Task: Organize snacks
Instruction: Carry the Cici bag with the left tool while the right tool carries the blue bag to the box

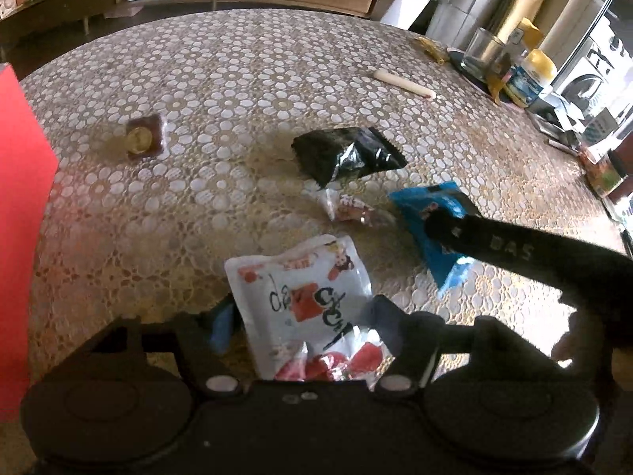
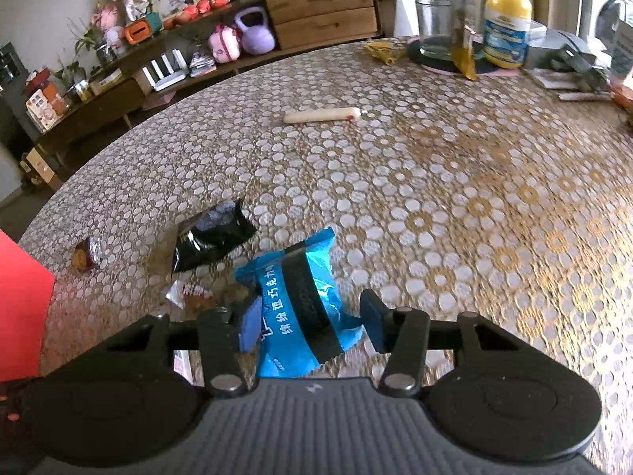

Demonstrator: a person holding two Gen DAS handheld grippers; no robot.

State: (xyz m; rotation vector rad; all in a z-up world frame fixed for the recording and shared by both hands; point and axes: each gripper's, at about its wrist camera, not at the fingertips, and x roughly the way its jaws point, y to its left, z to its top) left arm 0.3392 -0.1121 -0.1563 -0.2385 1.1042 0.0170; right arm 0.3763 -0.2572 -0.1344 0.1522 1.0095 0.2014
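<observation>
My left gripper (image 1: 300,318) sits around a white and red snack pouch (image 1: 304,297) on the table, its fingers at both sides; contact is unclear. My right gripper (image 2: 310,316) straddles a blue snack packet (image 2: 300,308), with gaps at both blue pads (image 2: 370,312). The right gripper's arm reaches onto the blue packet (image 1: 431,217) in the left wrist view. A black packet (image 1: 348,154) (image 2: 209,237), a small red-white wrapper (image 1: 348,208) (image 2: 190,293), a brown wrapped sweet (image 1: 144,136) (image 2: 87,255) and a pale sausage stick (image 1: 403,83) (image 2: 322,115) lie further out.
A red box (image 1: 19,182) (image 2: 19,308) stands at the left edge. A glass (image 2: 433,23), a yellow-capped tub (image 2: 506,27) and clutter stand at the far right of the patterned table (image 2: 455,182). A wooden sideboard (image 2: 320,12) lies beyond the table.
</observation>
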